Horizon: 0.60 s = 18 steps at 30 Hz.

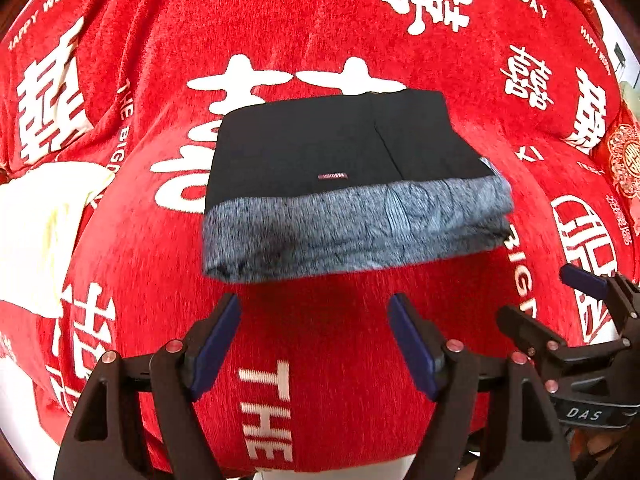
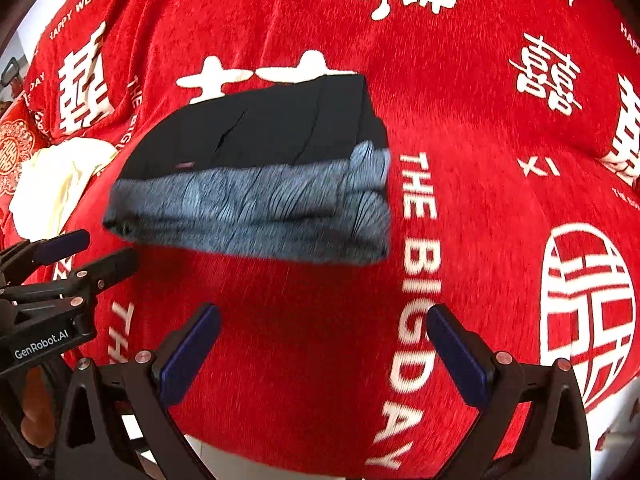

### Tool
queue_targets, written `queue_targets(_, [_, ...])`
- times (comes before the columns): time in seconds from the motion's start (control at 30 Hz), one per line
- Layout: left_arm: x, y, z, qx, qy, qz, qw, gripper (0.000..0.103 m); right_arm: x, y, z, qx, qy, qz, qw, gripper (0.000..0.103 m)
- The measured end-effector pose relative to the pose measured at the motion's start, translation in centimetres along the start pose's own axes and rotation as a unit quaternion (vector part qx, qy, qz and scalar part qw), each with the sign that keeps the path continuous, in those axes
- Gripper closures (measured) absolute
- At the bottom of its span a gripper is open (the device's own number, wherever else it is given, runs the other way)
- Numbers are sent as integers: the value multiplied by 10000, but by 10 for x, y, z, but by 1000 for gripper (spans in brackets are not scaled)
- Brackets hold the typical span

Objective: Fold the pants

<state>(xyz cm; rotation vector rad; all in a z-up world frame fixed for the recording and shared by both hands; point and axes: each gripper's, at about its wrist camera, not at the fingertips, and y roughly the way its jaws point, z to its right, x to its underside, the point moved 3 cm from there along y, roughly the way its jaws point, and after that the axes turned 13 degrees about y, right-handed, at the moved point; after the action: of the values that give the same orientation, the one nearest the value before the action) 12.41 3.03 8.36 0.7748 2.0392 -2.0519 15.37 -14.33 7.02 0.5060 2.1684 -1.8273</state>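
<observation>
Both pairs of fingers, left gripper [image 1: 314, 346] and right gripper [image 2: 324, 354], gape empty above the red blanket [image 1: 320, 320]; folded pants [image 1: 352, 184] look finished, so withdraw without snagging.

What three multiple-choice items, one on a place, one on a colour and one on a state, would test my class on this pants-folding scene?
1. Where do the folded pants lie?
A. On the red blanket
B. On a wooden floor
C. In a basket

2. What colour is the band along the near edge of the pants?
A. Yellow
B. Grey
C. Green

3. What state are the two tools in?
A. Both clamp the pants
B. One holds the cream cloth
C. Both open, holding nothing

Answers: 1 A, red blanket with white lettering surrounds the pants on all sides. 2 B, a grey band runs below the black part. 3 C, the left tool and right tool show only blanket between their spread fingers, short of the pants.
</observation>
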Motion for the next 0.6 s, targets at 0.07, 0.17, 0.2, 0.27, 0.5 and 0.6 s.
queue_targets(0.07, [6,-4,2,36,-48,38,10000,24,8,-3,0,-1,17,-1,10000,0])
queue_targets(0.17, [10,-12,6,10,-68,121,9999,24,13,-5,-2,17,11,12,10000,0])
queue_targets(0.2, [11,-15,7,-12,-70,158,9999,24,14,-7,-3,9,5,21,10000,0])
queue_targets(0.27, [9,-23,8,-60,-98,271,9996,22,14,-11,-5,18,-6,79,10000,0])
queue_targets(0.5, [4,-41,5,-111,-143,567,9982,19,11,-24,-10,57,-43,278,9996,0])
queue_targets(0.6, [3,-42,5,-233,-152,579,9979,19,9,-26,-13,91,-96,338,9993,0])
